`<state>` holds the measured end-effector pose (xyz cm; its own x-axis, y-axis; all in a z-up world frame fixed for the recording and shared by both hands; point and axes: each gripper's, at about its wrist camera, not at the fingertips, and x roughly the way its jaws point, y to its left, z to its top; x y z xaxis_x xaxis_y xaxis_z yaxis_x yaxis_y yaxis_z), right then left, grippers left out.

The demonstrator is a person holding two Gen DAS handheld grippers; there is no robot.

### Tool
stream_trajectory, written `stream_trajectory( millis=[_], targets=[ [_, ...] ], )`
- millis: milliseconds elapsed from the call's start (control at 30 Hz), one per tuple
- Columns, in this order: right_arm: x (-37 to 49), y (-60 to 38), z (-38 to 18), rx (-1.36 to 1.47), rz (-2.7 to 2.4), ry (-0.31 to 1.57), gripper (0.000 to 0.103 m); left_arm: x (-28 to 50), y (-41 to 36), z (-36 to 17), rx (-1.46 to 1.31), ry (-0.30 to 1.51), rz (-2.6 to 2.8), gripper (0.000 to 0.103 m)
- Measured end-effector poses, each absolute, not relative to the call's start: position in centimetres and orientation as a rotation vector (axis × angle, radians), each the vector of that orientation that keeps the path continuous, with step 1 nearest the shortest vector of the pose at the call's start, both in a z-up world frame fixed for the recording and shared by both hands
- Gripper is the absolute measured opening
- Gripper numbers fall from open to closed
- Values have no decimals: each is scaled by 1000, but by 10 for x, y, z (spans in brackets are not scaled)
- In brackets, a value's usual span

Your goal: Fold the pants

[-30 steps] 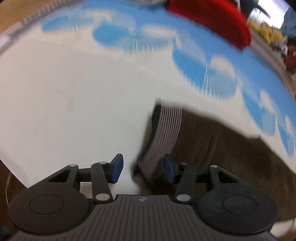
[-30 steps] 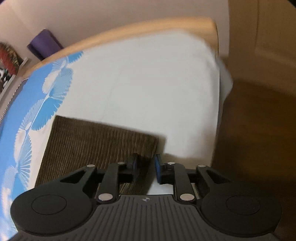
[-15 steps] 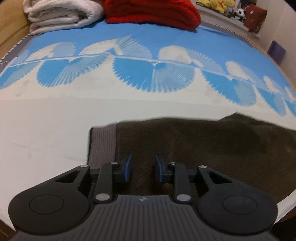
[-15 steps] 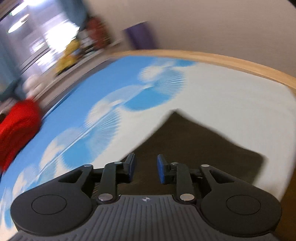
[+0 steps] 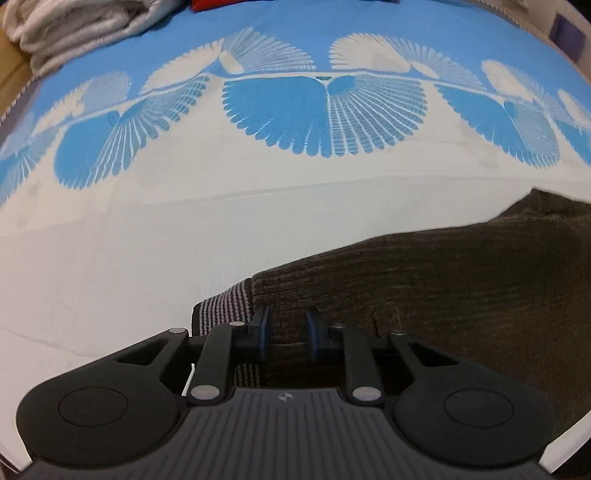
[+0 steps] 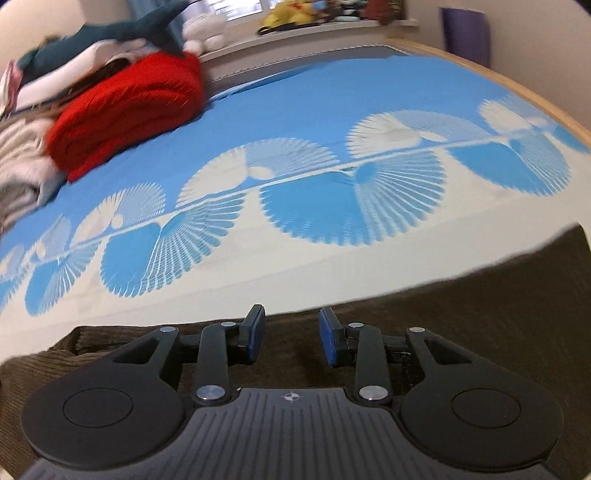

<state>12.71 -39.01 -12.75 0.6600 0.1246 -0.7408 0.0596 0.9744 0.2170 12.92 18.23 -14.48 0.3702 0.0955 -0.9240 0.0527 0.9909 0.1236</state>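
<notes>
Dark brown corduroy pants (image 5: pixel 461 288) lie on the bed, with a grey striped waistband (image 5: pixel 225 306) at their left end. My left gripper (image 5: pixel 285 326) sits low over the pants just right of the waistband, its blue pads a small gap apart with fabric between them. In the right wrist view the pants (image 6: pixel 480 306) stretch across the lower frame. My right gripper (image 6: pixel 291 332) is open above the pants near their far edge, holding nothing.
The bed sheet (image 5: pixel 147 258) is white near me, with a blue fan pattern (image 6: pixel 332 206) farther back. A red folded blanket (image 6: pixel 125 107), white bedding (image 5: pixel 74 29) and plush toys (image 6: pixel 288 14) lie at the far side. A wooden bed frame (image 6: pixel 554 107) runs along the right.
Both grippers swung to face across the bed. The left came down onto the pants by the waistband and its jaws narrowed. The right gripper's jaws opened wider.
</notes>
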Motion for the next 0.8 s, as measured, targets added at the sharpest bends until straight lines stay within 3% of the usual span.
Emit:
stream_trajectory(
  millis=[100,233,433,500,633,800],
  targets=[
    [142,-366,-136,93,88,851,36,130,183,-147,139,1194,31,24],
    [155,-341,-151,-108,178,850,49,133,194,-146,62,1198,28,24],
    [158,-340,-181,-195,228,879,55,131,198,-145,40,1197,8,24],
    [157,-344,-182,-175,240,872,54,133,198,-145,43,1200,9,24],
    [147,-340,-177,-229,301,826,36,136,197,-146,38,1207,23,26],
    [141,-337,-183,-283,326,819,37,138,191,-147,57,1212,30,29]
  ],
)
